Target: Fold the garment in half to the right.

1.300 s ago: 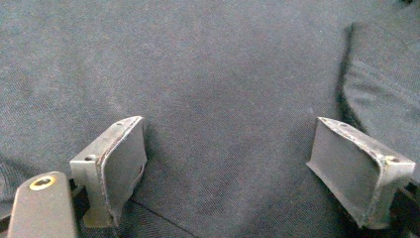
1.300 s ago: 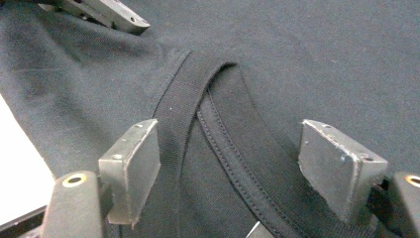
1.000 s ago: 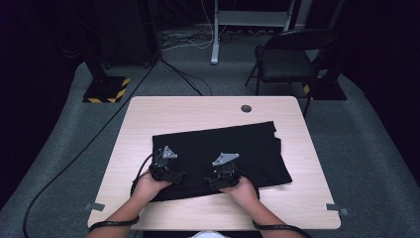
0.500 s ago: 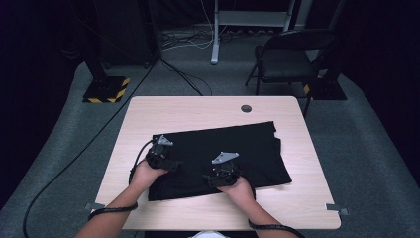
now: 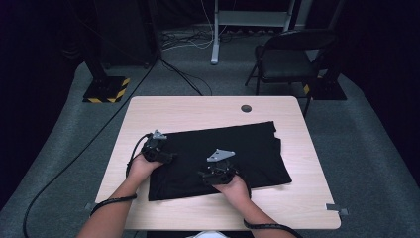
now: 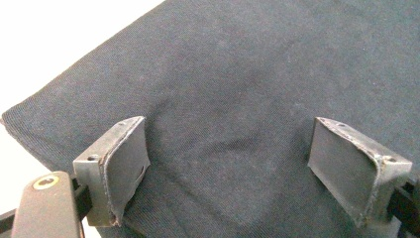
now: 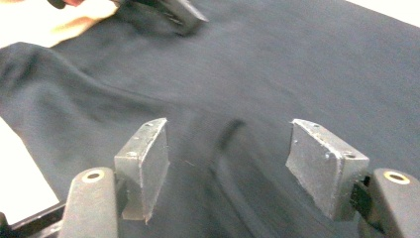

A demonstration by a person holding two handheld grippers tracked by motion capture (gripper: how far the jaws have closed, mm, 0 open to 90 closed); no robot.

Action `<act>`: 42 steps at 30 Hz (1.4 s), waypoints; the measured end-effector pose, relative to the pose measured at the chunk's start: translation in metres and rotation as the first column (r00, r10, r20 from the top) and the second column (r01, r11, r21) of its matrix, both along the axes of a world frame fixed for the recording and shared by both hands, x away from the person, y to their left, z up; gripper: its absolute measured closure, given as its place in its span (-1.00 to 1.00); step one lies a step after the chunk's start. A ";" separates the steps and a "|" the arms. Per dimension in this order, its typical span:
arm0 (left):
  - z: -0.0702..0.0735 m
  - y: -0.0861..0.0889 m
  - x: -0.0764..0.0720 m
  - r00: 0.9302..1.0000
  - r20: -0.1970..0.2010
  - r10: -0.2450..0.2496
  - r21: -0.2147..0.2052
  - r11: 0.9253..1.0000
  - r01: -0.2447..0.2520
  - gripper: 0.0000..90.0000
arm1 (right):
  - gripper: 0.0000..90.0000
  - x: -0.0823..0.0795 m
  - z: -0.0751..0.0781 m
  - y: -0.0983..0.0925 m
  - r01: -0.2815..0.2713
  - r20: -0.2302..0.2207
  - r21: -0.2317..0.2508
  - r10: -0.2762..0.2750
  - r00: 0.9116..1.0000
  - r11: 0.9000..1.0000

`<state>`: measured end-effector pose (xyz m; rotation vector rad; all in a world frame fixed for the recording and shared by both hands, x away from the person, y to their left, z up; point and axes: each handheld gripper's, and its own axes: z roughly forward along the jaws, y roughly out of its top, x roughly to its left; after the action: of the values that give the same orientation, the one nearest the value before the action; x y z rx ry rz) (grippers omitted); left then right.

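A black cloth (image 5: 247, 144) lies flat on the light wooden table (image 5: 198, 111). My left gripper (image 5: 167, 156) hovers over the cloth's left part, close to its edge. In the left gripper view its jaws stand wide and open (image 6: 230, 163) above smooth cloth (image 6: 257, 74), with nothing pinched. My right gripper (image 5: 210, 173) is low over the cloth's near middle. In the right gripper view its jaws (image 7: 228, 168) have just been closing a little, and a raised wrinkle of cloth (image 7: 225, 134) runs between them. The pads do not press on it.
A small dark round hole (image 5: 246, 108) sits in the table's far side. Bare tabletop (image 5: 307, 198) surrounds the cloth on all sides. A black chair (image 5: 289, 54) and a stand with a striped base (image 5: 106, 89) are on the floor beyond the table.
My left hand has slid away from the person and slightly left, toward the cloth's left edge. The right hand has stayed where it was.
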<state>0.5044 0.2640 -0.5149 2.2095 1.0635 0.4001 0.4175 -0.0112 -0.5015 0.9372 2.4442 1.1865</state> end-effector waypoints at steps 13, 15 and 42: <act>-0.003 0.001 -0.002 1.000 0.020 0.010 -0.022 1.000 -0.009 -0.65 | -0.24 -0.007 -0.009 0.053 -0.140 -0.007 0.019 0.141 0.990 0.990; -0.003 0.001 -0.002 1.000 0.022 0.010 -0.022 1.000 -0.009 -0.65 | -0.22 -0.013 -0.009 0.058 -0.157 0.013 0.036 0.157 0.988 0.987; -0.004 0.001 -0.004 0.999 0.032 0.016 -0.030 0.999 -0.015 -0.66 | -0.31 -0.023 -0.018 0.122 -0.247 0.014 -0.076 0.249 0.969 0.966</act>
<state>0.5007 0.2654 -0.5186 2.1625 1.0637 0.4220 0.3949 0.1110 -0.5199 0.6063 2.6255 1.1650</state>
